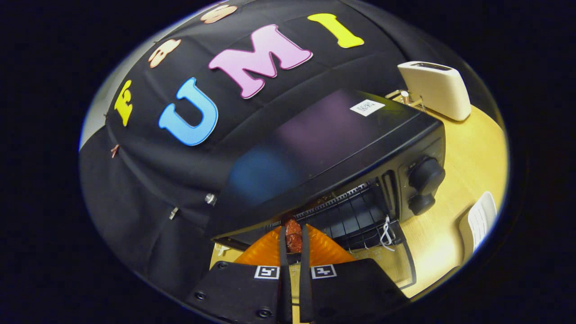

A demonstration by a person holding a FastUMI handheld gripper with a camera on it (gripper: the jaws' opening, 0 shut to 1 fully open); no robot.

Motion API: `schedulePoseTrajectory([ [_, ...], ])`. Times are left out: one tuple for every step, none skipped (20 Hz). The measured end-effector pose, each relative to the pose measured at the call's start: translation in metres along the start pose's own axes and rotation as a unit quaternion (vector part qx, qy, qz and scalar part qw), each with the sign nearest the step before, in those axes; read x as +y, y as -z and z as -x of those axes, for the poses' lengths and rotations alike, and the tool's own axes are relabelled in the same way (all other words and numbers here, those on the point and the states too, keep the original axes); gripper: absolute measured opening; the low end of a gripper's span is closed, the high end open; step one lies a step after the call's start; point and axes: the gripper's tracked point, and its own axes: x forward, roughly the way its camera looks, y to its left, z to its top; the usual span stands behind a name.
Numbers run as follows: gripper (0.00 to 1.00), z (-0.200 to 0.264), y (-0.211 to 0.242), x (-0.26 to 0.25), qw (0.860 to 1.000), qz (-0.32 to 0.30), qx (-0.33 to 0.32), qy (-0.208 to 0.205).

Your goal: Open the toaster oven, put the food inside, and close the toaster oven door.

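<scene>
A black toaster oven (333,148) stands on the wooden table with its door (396,265) dropped open and the wire rack (355,211) showing inside. My gripper (293,240) is at the oven's mouth, its two fingers nearly together and pressing on the rim of an orange plate (324,249). A reddish-brown piece of food (293,234) lies on that plate just beyond the fingertips, under the oven's top edge. Two round knobs (425,177) sit on the oven's right front panel.
A cream pop-up toaster (434,87) stands on the wooden table (468,157) behind the oven to the right, next to a clear stand (407,96). A white ribbed object (481,220) lies at the table's right edge. A white tie (386,231) hangs on the rack's front.
</scene>
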Motion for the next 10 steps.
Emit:
schedulePoseTrajectory([
  [0.11,-0.005,0.0,-0.003,1.0,-0.013,-0.004,0.003],
  [0.11,-0.008,0.0,-0.005,1.0,-0.022,-0.008,0.005],
  [0.11,-0.012,0.001,-0.007,1.0,-0.027,-0.011,0.008],
  [0.11,-0.015,0.002,-0.01,0.999,-0.029,-0.012,0.013],
  [0.11,-0.019,0.004,-0.013,0.999,-0.027,-0.01,0.019],
  [0.11,-0.023,0.006,-0.012,0.999,-0.031,-0.009,0.014],
  [0.11,-0.025,0.006,-0.012,0.999,-0.035,-0.007,0.014],
  [0.11,-0.028,0.007,-0.013,0.999,-0.036,-0.006,0.014],
  [0.13,-0.029,0.009,-0.015,0.999,-0.035,-0.001,0.019],
  [0.16,-0.031,0.013,-0.02,0.999,-0.027,0.003,0.032],
])
